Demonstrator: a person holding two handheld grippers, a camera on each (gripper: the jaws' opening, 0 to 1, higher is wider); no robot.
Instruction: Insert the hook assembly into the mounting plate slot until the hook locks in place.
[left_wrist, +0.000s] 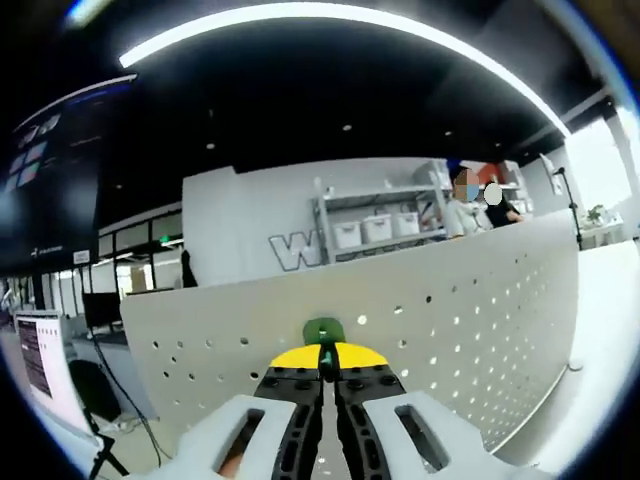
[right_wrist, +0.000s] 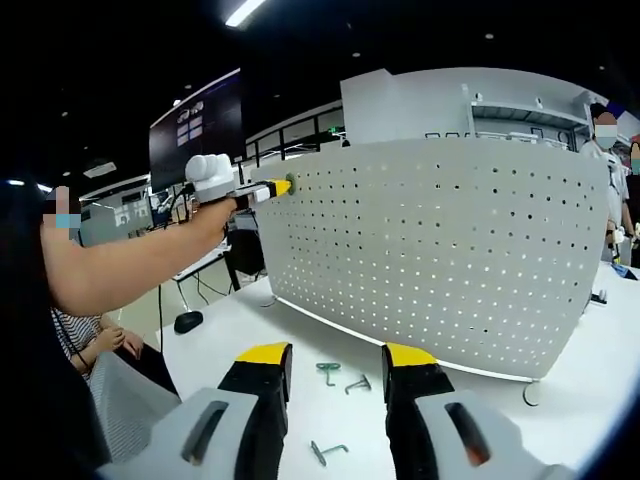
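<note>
1. In the left gripper view my left claw (left_wrist: 327, 372) is nearest; its yellow-tipped jaws are pressed together on a small green hook (left_wrist: 324, 331), which sticks out just past the tips.
2. The hook is at the upper edge of the white perforated mounting plate (left_wrist: 470, 300), which stands upright on the white counter (left_wrist: 610, 330). I cannot tell if the hook already sits in a hole.
3. In the right gripper view my right claw (right_wrist: 335, 362) is near and low, its jaws spread wide, with nothing between them.
4. Beyond its tips, three loose hooks lie on the counter (right_wrist: 240, 320): two (right_wrist: 328, 372) (right_wrist: 358, 384) close together, and one (right_wrist: 327, 452) nearer to me.
5. Far on the left of this view, my arm (right_wrist: 140, 262) reaches out with the left claw (right_wrist: 280, 187) to the top left corner of the mounting plate (right_wrist: 450, 250).
6. Behind the plate in the left gripper view there are shelves (left_wrist: 380, 225) with white bins.
</note>
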